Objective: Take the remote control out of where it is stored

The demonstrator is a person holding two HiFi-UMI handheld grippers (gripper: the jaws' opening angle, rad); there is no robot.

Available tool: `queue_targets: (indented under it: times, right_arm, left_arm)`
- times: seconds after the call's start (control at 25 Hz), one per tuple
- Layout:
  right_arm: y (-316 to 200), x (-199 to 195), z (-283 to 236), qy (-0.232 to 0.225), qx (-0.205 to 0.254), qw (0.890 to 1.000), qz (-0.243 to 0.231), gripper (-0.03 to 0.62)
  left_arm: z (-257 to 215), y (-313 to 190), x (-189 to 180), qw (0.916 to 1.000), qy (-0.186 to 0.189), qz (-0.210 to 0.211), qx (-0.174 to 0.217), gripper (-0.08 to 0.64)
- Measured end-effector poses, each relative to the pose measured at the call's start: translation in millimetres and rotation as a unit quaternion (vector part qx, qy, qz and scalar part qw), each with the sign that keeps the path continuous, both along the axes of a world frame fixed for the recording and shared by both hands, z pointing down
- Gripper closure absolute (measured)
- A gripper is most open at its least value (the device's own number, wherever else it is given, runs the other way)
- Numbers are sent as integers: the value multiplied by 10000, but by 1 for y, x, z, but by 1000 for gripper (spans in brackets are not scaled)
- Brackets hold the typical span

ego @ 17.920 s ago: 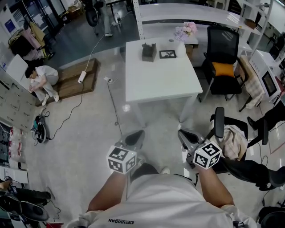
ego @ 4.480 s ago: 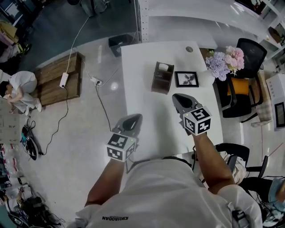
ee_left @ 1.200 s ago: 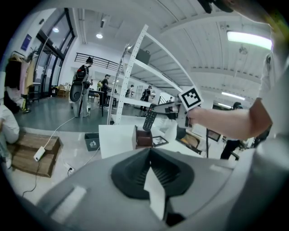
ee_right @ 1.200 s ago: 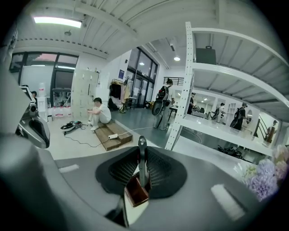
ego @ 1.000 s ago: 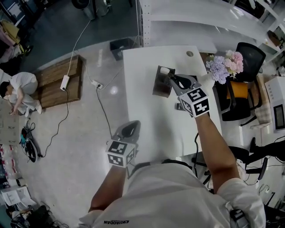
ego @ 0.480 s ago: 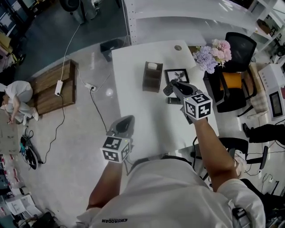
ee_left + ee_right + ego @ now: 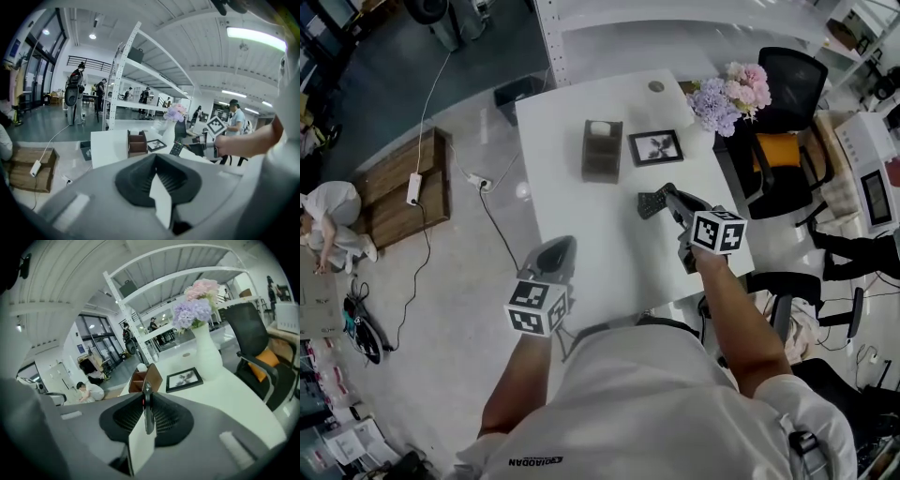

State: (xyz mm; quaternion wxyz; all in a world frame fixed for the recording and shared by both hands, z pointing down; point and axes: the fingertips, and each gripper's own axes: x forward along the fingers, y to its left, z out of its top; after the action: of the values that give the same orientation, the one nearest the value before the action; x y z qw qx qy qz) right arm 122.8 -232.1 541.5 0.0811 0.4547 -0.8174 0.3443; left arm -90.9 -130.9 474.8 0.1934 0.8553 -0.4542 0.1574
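The fingers of your right gripper (image 7: 666, 199) are closed on the remote control (image 7: 652, 203), already out of the wooden holder (image 7: 602, 150). Its long axis points from the fingers toward the holder. Your left gripper (image 7: 563, 246), closed and empty, is farther from the holder

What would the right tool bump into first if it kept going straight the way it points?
Probably the brown wooden holder: it stands straight ahead, past the remote control clamped in the right tool. The picture frame lies off to the side. Depth is hard to judge.
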Motion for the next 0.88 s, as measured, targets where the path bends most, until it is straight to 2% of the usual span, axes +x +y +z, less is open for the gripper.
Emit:
queue_targets:
  times: [0.2,0.44,0.68,0.88]
  right_arm:
    - [15,18,28,-606,-412,9960,520,529]
    - [25,32,49,-1223,-688,9849,1014,529]
    - [31,49,68,-1314,-823,9774,1439,525]
    - [38,67,94,-1266,-1184,9685,1790,502]
  left_arm:
    - [3,1,8,9999,-75,107,-29,557]
    - [4,1,15,9997,-131,208,-60,557]
    - [4,1,20,9995,-158,272,-74,557]
    - [5,2,23,9995,-149,281,-90,558]
